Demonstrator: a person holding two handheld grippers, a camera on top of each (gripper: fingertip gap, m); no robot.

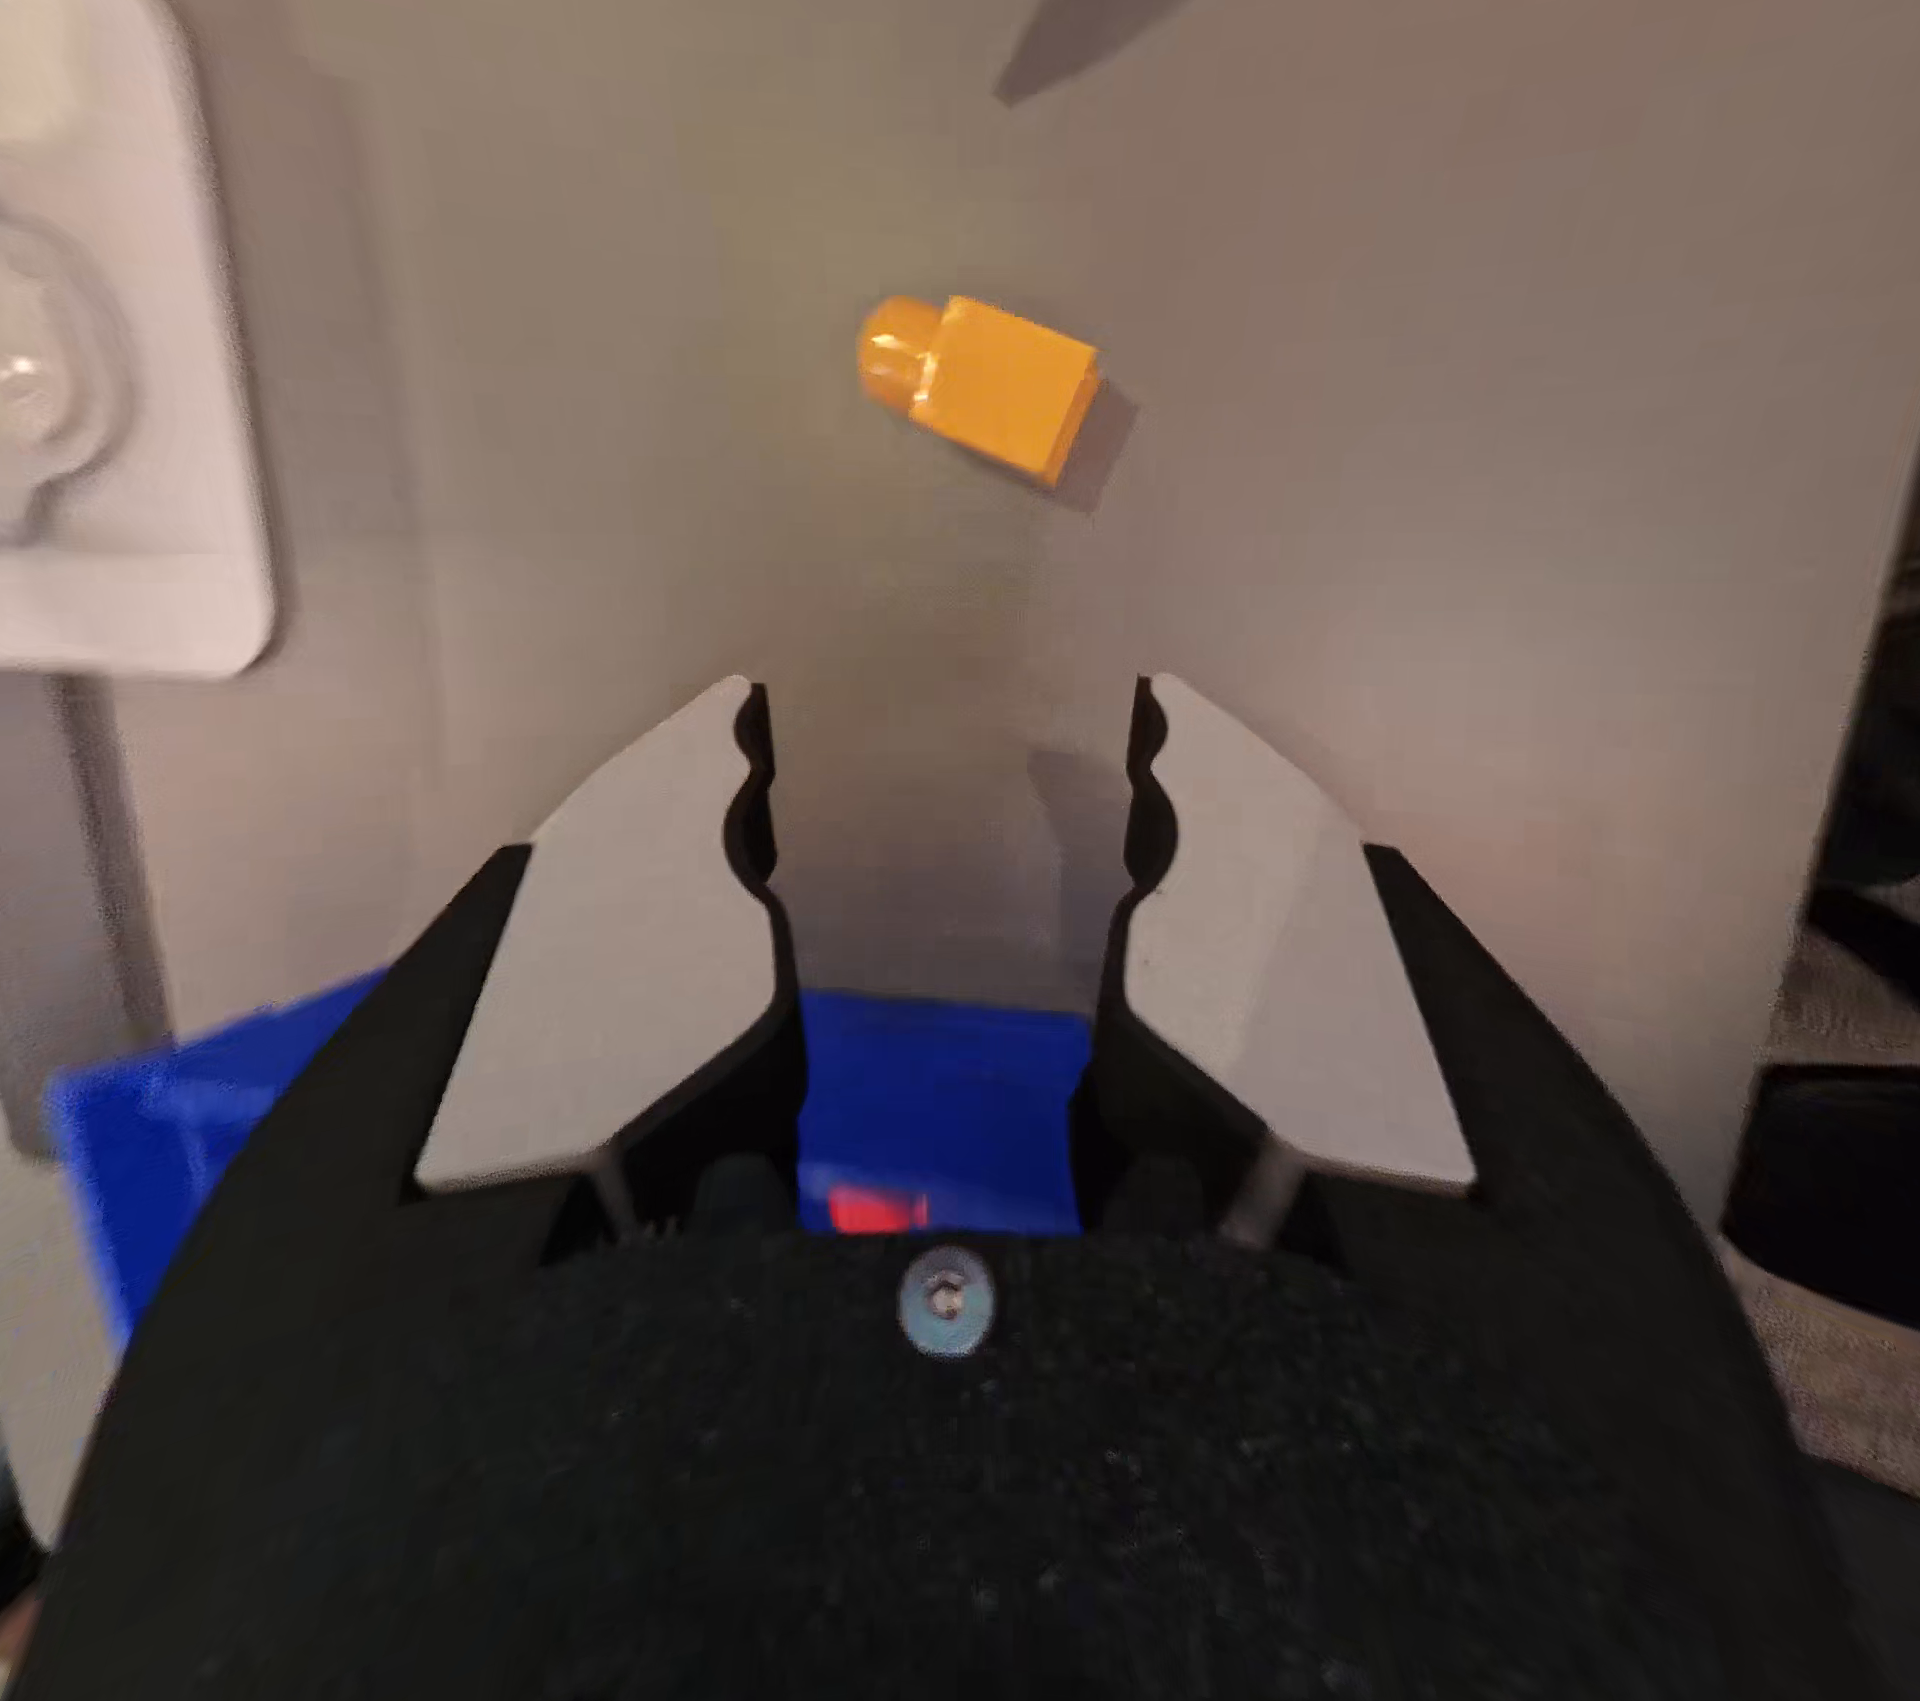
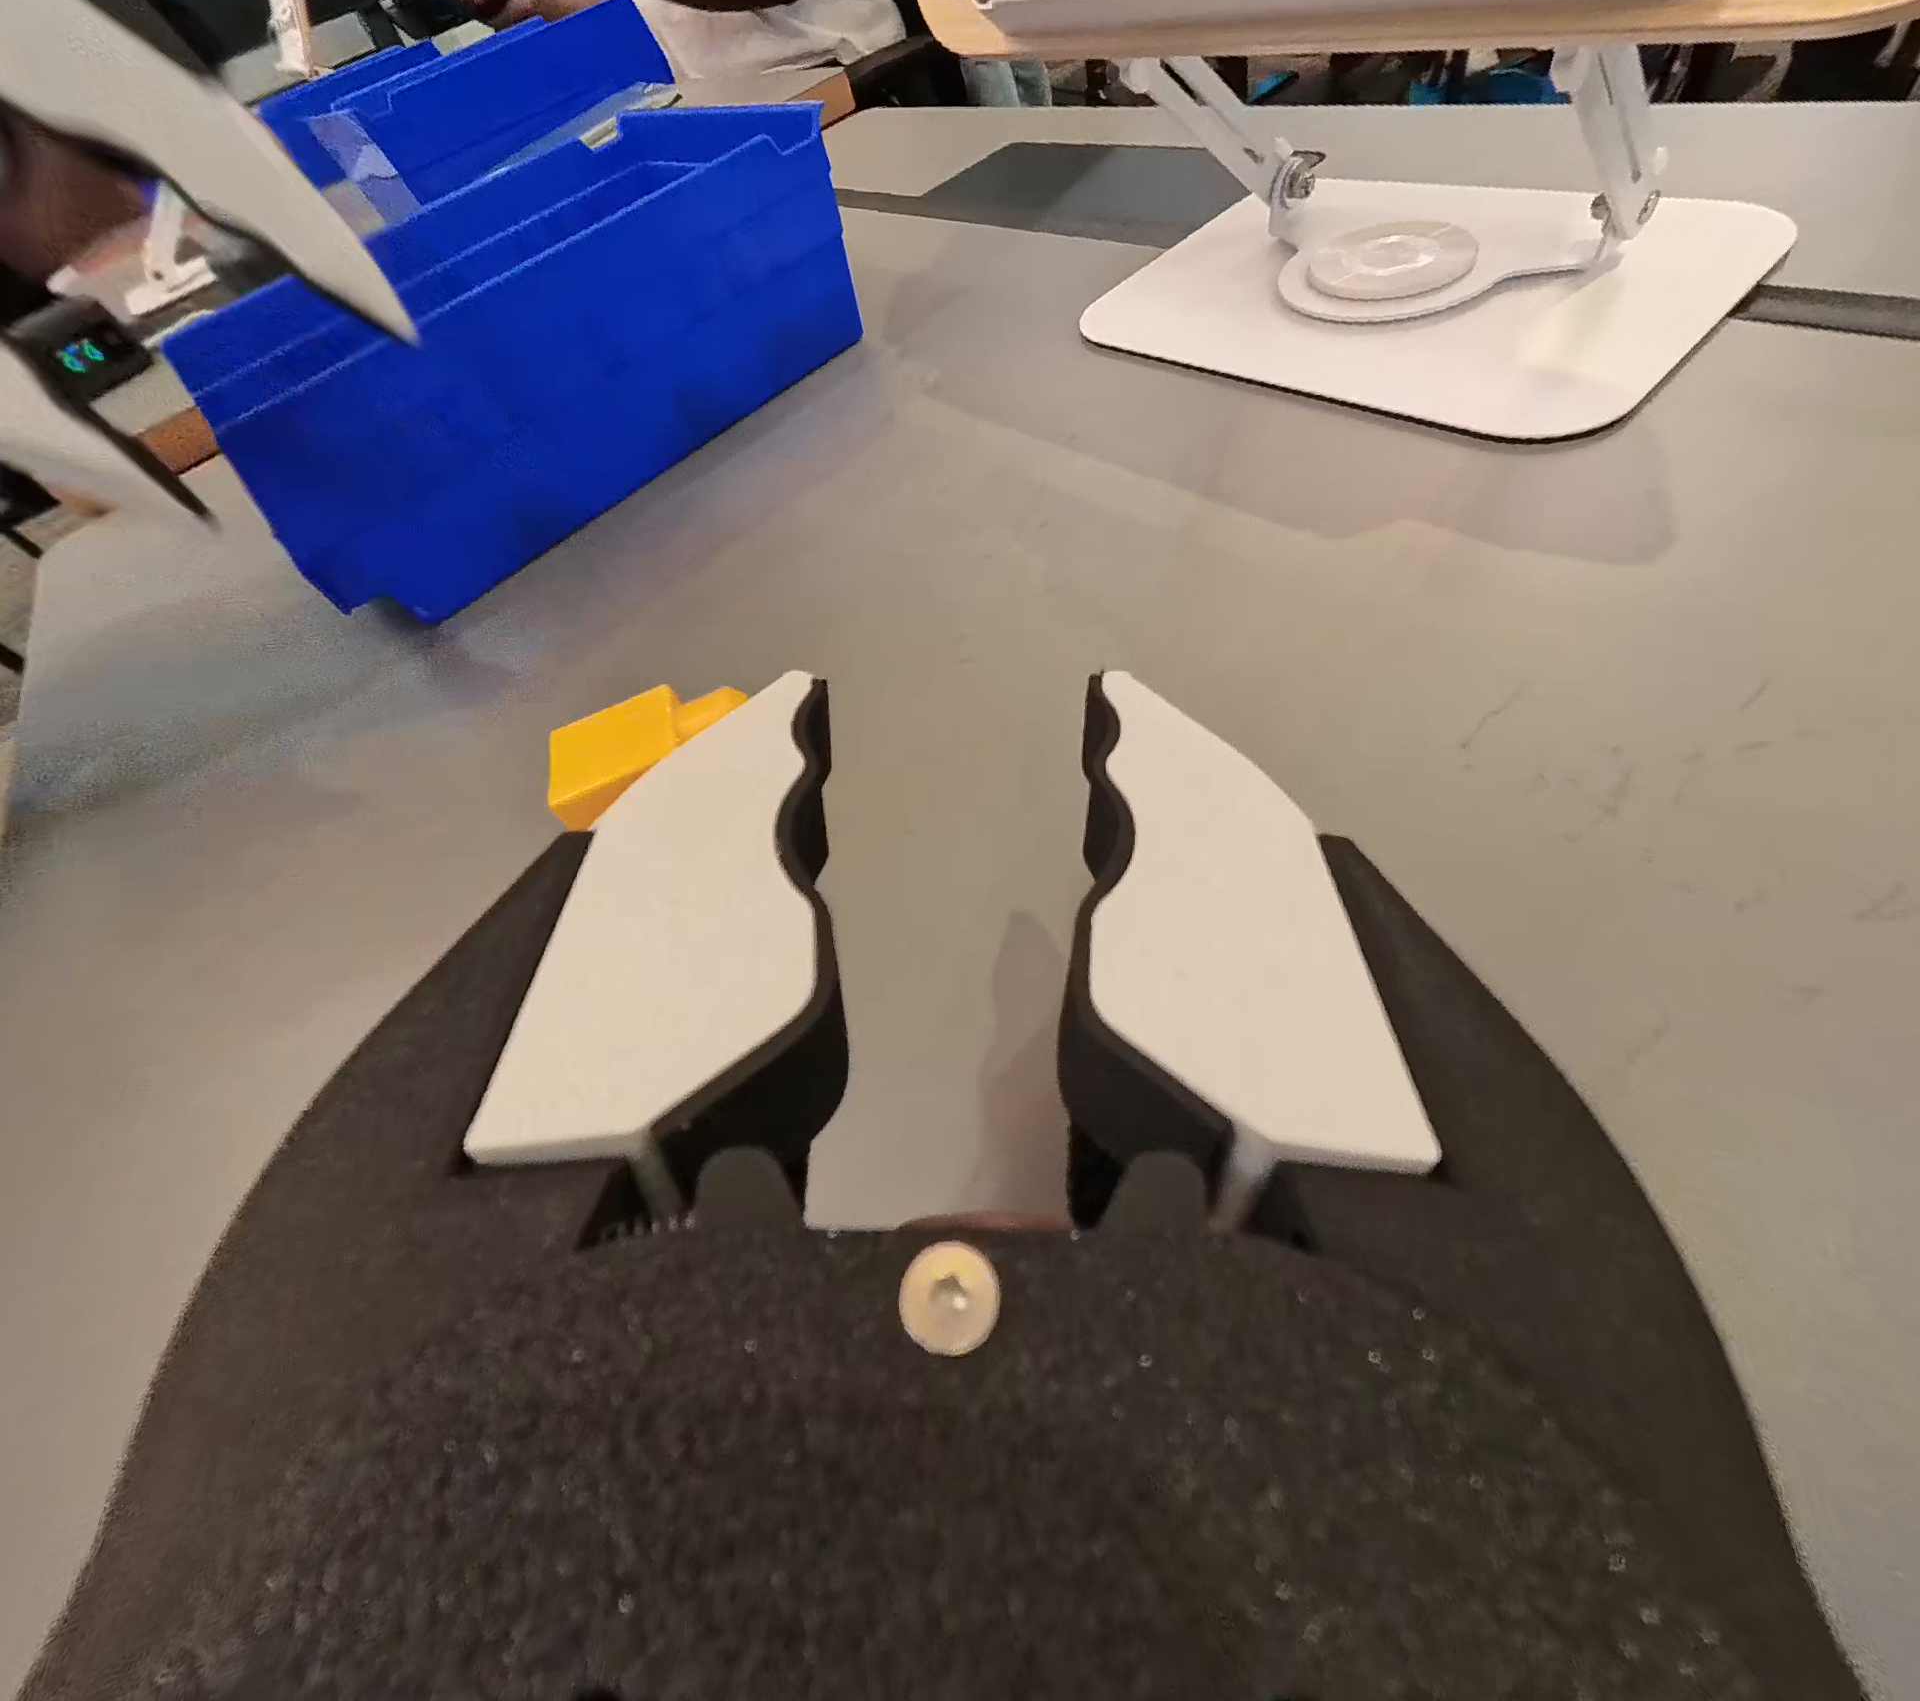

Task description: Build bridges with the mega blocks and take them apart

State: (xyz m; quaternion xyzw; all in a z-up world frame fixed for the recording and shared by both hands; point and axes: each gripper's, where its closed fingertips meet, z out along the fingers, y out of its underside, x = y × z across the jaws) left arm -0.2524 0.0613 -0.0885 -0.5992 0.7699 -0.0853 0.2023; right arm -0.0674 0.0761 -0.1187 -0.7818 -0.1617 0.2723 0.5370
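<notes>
Between the right gripper (image 2: pixel 954 695) fingers lies only bare grey table (image 2: pixel 1351 664); the jaws stand apart and hold nothing. Just beside the left finger's outer edge, at about 10 o'clock from the fingertips in the right wrist view, rests the yellow one-stud block (image 2: pixel 613 752), partly hidden by that finger. It lies on its side, stud pointing toward 2 o'clock.

From the left gripper (image 1: pixel 951 695), jaws likewise apart and empty, the same block (image 1: pixel 982 394) sits straight ahead at 12 o'clock, clear of the fingertips, with its long axis running from 10 o'clock (stud end) to 4 o'clock.

Judgement: the right gripper is nearer, but offset; the left is aligned, yet farther.

Farther out stands the blue bin (image 2: pixel 540 363) at 11 o'clock, and the white stand base (image 2: pixel 1455 321) at 1 o'clock.
</notes>
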